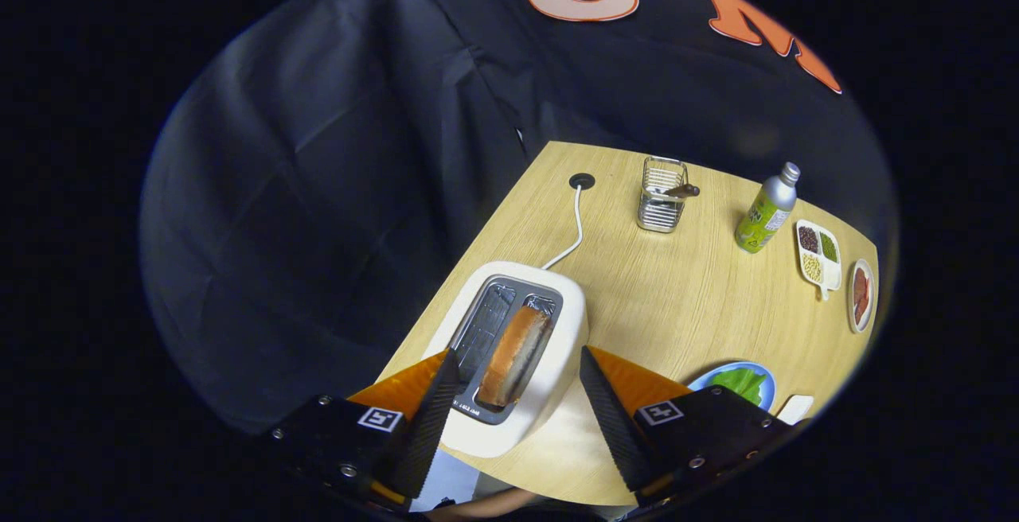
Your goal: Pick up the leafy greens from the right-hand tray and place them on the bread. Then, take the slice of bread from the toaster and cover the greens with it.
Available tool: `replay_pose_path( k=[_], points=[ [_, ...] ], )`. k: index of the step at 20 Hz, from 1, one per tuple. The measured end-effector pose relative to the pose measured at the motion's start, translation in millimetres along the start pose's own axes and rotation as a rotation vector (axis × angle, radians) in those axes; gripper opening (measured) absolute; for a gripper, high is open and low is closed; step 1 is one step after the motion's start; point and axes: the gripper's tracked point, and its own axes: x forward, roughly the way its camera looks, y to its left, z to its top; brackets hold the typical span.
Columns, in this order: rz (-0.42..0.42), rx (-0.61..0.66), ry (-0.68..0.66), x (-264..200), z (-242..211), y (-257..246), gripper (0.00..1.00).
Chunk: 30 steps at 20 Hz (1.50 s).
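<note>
Your gripper (517, 371) hangs above the white toaster (517, 347) with its fingers spread wide apart — they grip nothing. The toaster's near end sits between the two fingertips (442, 383), and the slice of bread (513, 355) stands on edge in the right-hand slot, its browned crust up, just ahead of the tips and touched by neither. The left slot beside it is bare metal.

The toaster stands at the left edge of the wooden table (661, 299), near its front. Its white cord (575, 231) runs back to a round black hole (582, 181) near the far left corner.

The leafy greens (740, 383) lie on a blue plate (764, 371) at the near edge, just beyond your right finger; part of the plate is hidden behind that finger, so you cannot tell what lies under the greens.

Along the far edge you have a wire-mesh holder (662, 196) with a dark handle poking out, then a green bottle (766, 212) with a silver cap. At the right edge sit a white divided dish (820, 258) of dark, green and pale beans — and beside it a small bowl (860, 295) of something reddish.
</note>
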Motion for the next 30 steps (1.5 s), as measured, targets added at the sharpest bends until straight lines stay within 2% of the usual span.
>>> replay_pose_path(
  k=[2,6,8,11,13,19,24,30],
  points=[
    [-0.006,0.022,0.024,10.0,-1.7,0.7,0.89],
    [-0.014,0.064,0.064,26.5,-3.9,6.6,0.77],
    [-0.017,0.081,0.083,32.3,-7.4,6.0,0.68],
    [-0.043,0.091,0.092,40.3,-9.9,3.6,0.44],
    [-0.059,0.085,0.104,41.8,-12.5,-0.7,0.33],
    [-0.022,0.125,0.049,30.6,-5.9,-0.1,0.14],
    [0.039,0.157,-0.037,-11.9,9.1,-1.8,0.12],
    [0.09,0.116,-0.173,-71.5,10.2,-24.9,0.12]
  ],
)
